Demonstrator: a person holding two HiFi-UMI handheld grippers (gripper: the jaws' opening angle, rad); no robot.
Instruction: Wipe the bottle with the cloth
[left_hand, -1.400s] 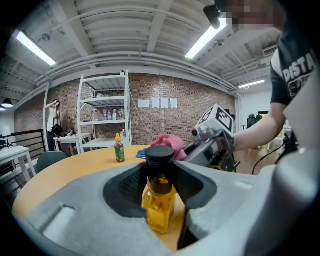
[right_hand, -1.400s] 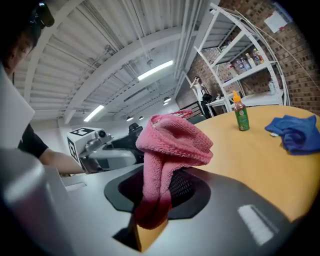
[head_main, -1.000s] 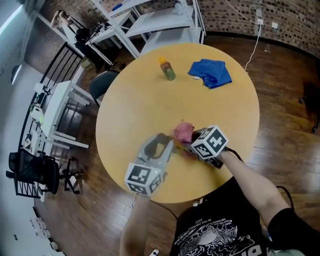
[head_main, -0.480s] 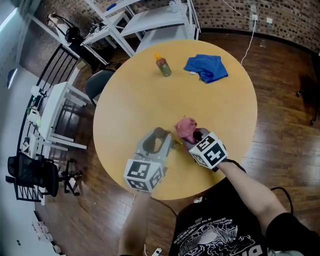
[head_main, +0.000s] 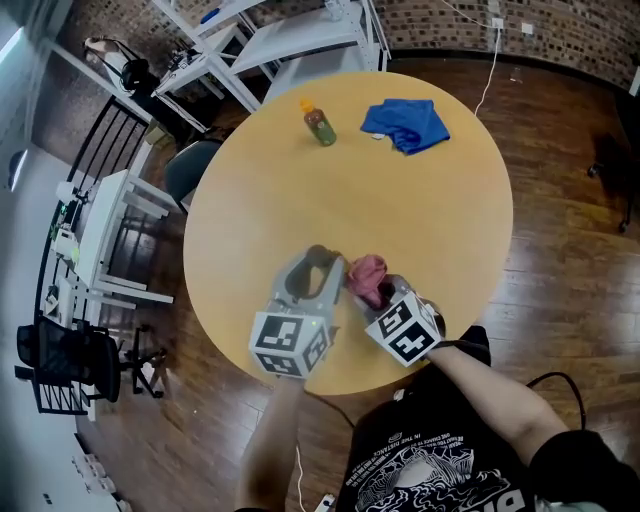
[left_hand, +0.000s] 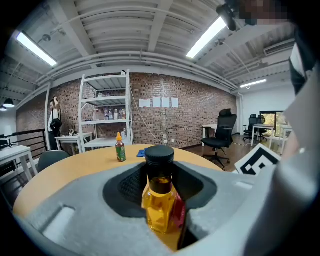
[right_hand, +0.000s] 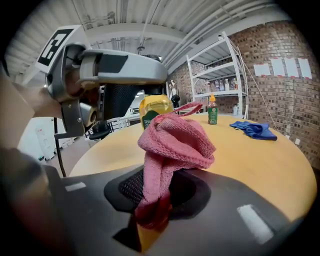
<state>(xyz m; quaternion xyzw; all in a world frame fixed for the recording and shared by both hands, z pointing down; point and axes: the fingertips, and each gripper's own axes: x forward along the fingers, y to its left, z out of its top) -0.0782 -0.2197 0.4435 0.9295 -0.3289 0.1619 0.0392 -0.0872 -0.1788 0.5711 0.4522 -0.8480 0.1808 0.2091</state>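
Two claws clenched: left claw (head_main: 318, 270) on amber bottle (left_hand: 160, 200), red label (left_hand: 179, 214) print illegible; right claw (right_hand: 154, 202) on pink cloth (right_hand: 172, 140).

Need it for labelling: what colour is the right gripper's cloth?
Pink cloth, best in the right gripper view.

Round table (head_main: 300, 200) w/ a yellowish wood top, set on a dark plank floor (head_main: 560, 250). Red-brown brick wall (left_hand: 195, 112) at the back, w/ a few white paper sheets (left_hand: 162, 102) stuck on it and a white cable (head_main: 487, 75) hanging down to the floor. White metal shelving rack (left_hand: 106, 112) stands against the brick; items on its shelves too small to tell. Grey chair (head_main: 187, 168) sits just beside the table's rim, w/ a black railing (head_main: 115, 135) and a white desk (head_main: 115, 225) beyond it. Black office chairs — one (left_hand: 220, 134) near the brick wall, another (head_main: 65, 365) at head view's left edge. Ceiling (left_hand: 125, 22) is ribbed w/ beams — fluorescent tubes (left_hand: 207, 36) lit.
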